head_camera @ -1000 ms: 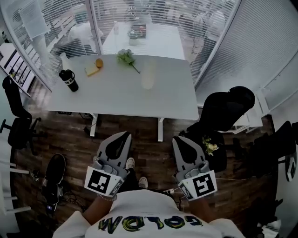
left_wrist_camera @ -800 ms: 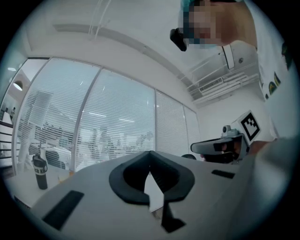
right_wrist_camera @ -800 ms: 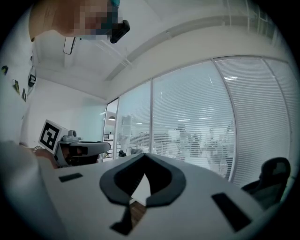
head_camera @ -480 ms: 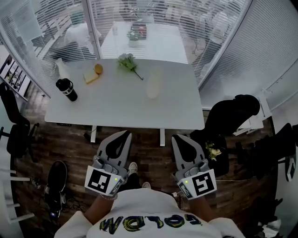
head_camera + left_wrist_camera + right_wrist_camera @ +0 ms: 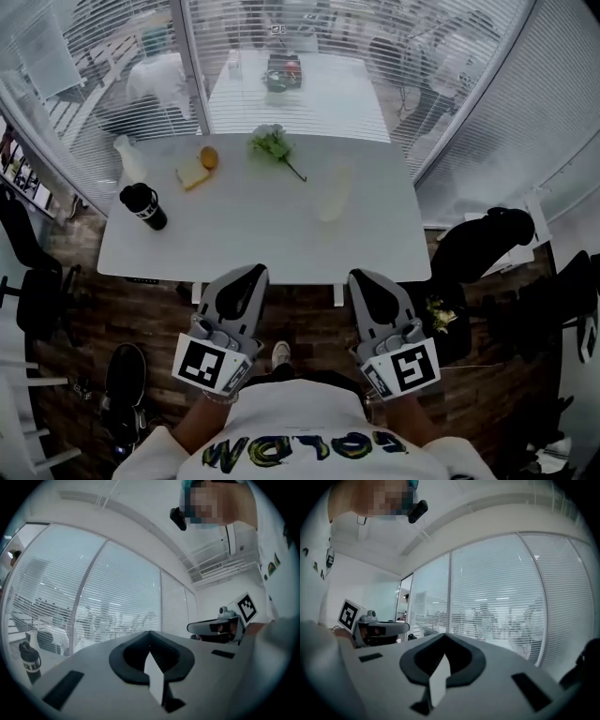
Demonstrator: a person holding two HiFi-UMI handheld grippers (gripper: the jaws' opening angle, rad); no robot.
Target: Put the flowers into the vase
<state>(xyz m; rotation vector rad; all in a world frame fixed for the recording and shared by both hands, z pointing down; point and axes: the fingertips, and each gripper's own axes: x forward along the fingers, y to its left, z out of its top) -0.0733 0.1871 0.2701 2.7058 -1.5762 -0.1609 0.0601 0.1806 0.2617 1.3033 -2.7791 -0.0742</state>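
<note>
The green bunch of flowers [image 5: 272,143] lies by the far edge of the white table [image 5: 234,234]. Its stem points toward the clear glass vase [image 5: 333,195] nearby. The grey left gripper [image 5: 249,274] and the grey right gripper [image 5: 362,277] are both closed with nothing in them, at the near edge. The left one is nearer the flowers.

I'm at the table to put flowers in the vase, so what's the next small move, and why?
Probably open the left gripper and reach forward over the white table toward the green-and-white bunch of flowers. It and the right gripper are shut and empty at the table's near edge; the flowers lie far across it, outside the pale translucent vase.
</note>
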